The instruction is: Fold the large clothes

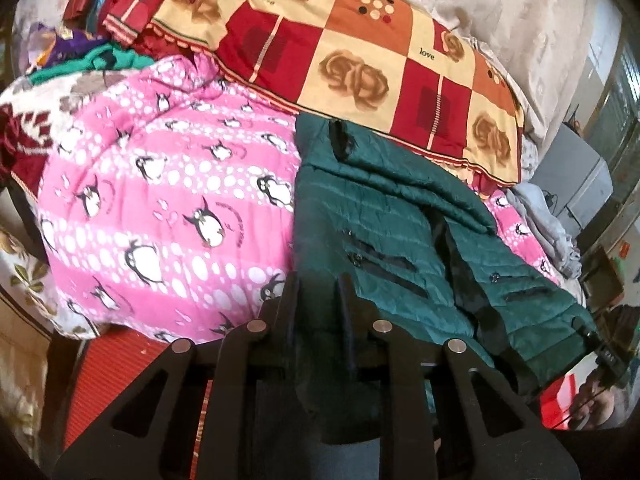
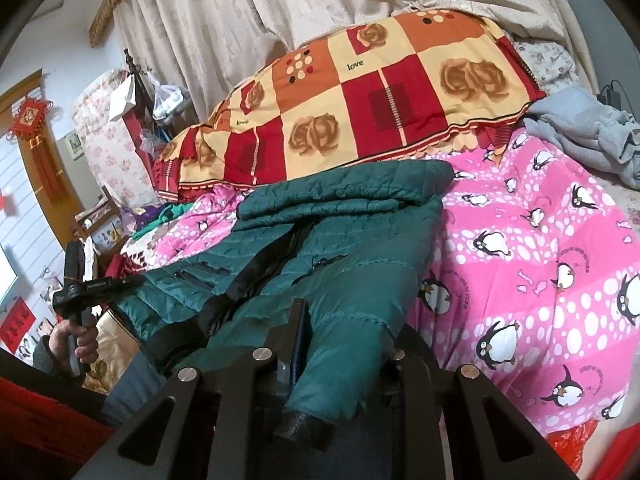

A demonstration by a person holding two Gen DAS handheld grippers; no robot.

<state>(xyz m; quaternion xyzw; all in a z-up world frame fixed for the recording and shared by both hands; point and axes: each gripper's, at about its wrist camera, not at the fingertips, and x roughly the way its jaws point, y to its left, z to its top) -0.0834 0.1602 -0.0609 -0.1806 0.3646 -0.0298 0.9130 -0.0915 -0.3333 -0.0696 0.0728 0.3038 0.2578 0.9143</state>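
Note:
A dark green quilted jacket lies on a pink penguin-print quilt, its sleeves folded across the body. My left gripper is shut on the jacket's hem at its near left edge. In the right wrist view the jacket spreads ahead, and my right gripper is shut on its near right part, where a sleeve with a black cuff hangs over the gripper. The left gripper and the hand holding it show at the left of that view.
A red, orange and cream rose-patterned quilt is piled behind the jacket. A grey garment lies at the right on the pink quilt. Cream curtains hang behind. Loose clothes are heaped at the far left.

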